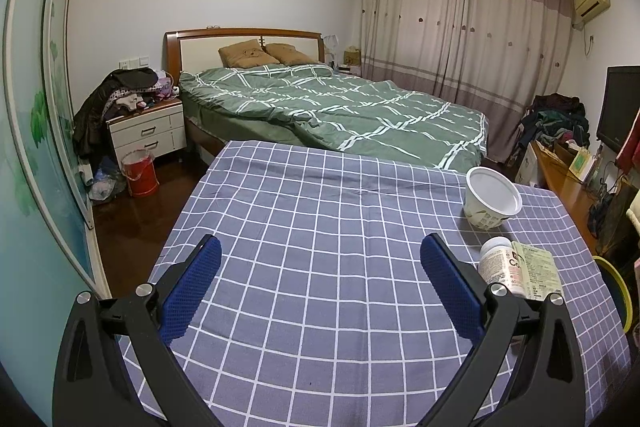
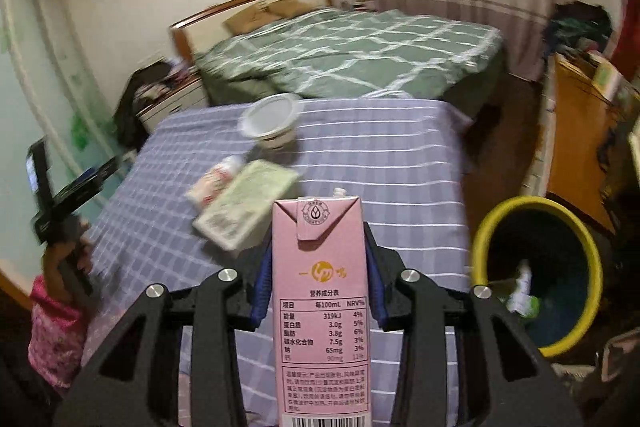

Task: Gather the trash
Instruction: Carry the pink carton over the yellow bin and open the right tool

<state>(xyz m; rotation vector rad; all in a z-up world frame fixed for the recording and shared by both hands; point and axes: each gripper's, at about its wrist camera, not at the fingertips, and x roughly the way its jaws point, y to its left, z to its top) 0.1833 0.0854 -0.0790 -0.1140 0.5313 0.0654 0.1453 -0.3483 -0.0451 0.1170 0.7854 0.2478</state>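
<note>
My left claw (image 1: pixel 320 285) hangs wide open, tilted down; right claw (image 2: pixel 320 283) clamped, pads pressing inward, angled down.

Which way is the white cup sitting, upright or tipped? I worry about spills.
Upright: the white cup stands on the checked cloth, its open mouth facing up.

My right gripper (image 2: pixel 320 263) hides the sides of the pink milk carton (image 2: pixel 322 307), whose base runs off the bottom edge of the right wrist view. That whole view is smeared: the white cup (image 2: pixel 270 125), the small bottle (image 2: pixel 216 179) and the green carton (image 2: pixel 248 203) show no legible print. In the left wrist view my own right finger (image 1: pixel 452 291) covers part of that bottle (image 1: pixel 500 267). The yellow-rimmed bin (image 2: pixel 538 277) holds white-and-green litter (image 2: pixel 522 293) too blurred to identify. A person's sleeve (image 2: pixel 56 331) is cut off at the left.
</note>
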